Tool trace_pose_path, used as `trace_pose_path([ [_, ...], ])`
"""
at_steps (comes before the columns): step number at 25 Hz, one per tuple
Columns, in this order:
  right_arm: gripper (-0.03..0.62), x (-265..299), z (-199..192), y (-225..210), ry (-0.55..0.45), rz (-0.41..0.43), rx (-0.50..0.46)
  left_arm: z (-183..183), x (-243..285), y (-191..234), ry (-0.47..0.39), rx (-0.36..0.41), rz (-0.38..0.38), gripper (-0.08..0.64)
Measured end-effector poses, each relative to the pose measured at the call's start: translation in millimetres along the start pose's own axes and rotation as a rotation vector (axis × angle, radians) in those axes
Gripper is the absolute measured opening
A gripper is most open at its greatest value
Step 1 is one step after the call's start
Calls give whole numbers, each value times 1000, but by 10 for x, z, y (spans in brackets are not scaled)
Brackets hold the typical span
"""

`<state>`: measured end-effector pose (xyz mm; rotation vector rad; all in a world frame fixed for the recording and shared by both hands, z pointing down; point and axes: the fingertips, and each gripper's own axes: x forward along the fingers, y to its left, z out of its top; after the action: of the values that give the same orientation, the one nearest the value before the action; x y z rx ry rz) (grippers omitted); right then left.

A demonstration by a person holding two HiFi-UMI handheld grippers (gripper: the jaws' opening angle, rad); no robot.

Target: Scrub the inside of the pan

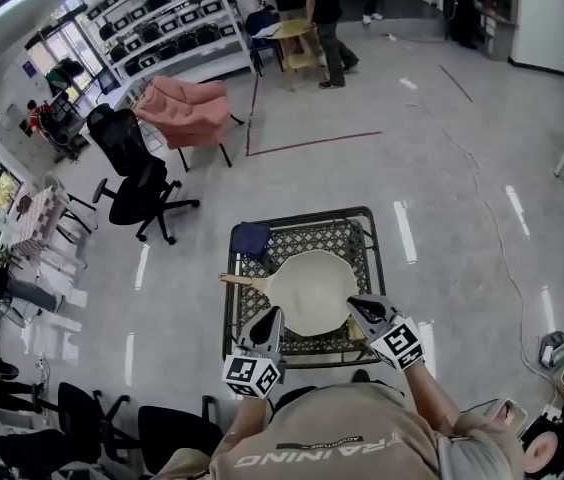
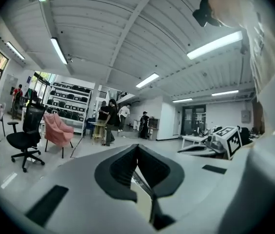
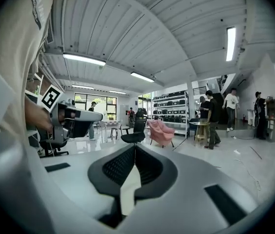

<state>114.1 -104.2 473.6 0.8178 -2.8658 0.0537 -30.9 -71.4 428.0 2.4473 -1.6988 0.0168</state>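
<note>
Two grippers, one in each of your hands, both at the near edge of the small table (image 1: 230, 308). Left gripper (image 1: 276, 314): jaws closed tip to tip, nothing between them. The left gripper view (image 2: 137, 146) shows the same, pads meeting at the front and empty. Right gripper (image 1: 354, 303): jaws fully together and also empty, confirmed in the right gripper view (image 3: 135, 146).

Pan (image 1: 310, 290): cream-coloured, round, lying flat on the table's metal lattice top, roughly mid-table and a bit toward you. Its wooden handle (image 1: 247, 281) points to your left. In the head view the left gripper tip is near the pan's near-left rim and the right gripper tip is near its right rim. Cannot tell whether either touches it.

A dark blue cloth (image 1: 251, 239) lies on the far-left corner of the table, just beyond the handle and apart from the pan.

Each gripper shows in the other's view, off to the side with its marker cube facing the camera: right gripper (image 2: 227, 140), left gripper (image 3: 64, 118).

Beyond the table, a black office chair (image 1: 132, 173) and a pink armchair (image 1: 187, 111) stand on the grey floor, well apart from it.
</note>
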Motion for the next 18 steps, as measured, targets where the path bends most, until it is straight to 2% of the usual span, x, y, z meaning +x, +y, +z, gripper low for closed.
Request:
trace_pose_path([
  [4, 17, 98, -66, -56, 3, 0, 43, -3, 57, -137, 29, 36, -55, 18],
  [9, 17, 342, -25, 101, 45, 8, 7, -2, 19, 92, 24, 11, -60, 18],
  [12, 17, 470, 79, 143, 60, -22, -12, -52, -9, 254, 34, -9, -84, 18],
  [16, 17, 796, 256, 69, 18, -69, 68, 16, 90, 698, 19, 12, -112, 18],
  [18, 17, 892, 193, -5, 43, -113, 112, -8, 151, 869, 20, -6, -124, 18],
])
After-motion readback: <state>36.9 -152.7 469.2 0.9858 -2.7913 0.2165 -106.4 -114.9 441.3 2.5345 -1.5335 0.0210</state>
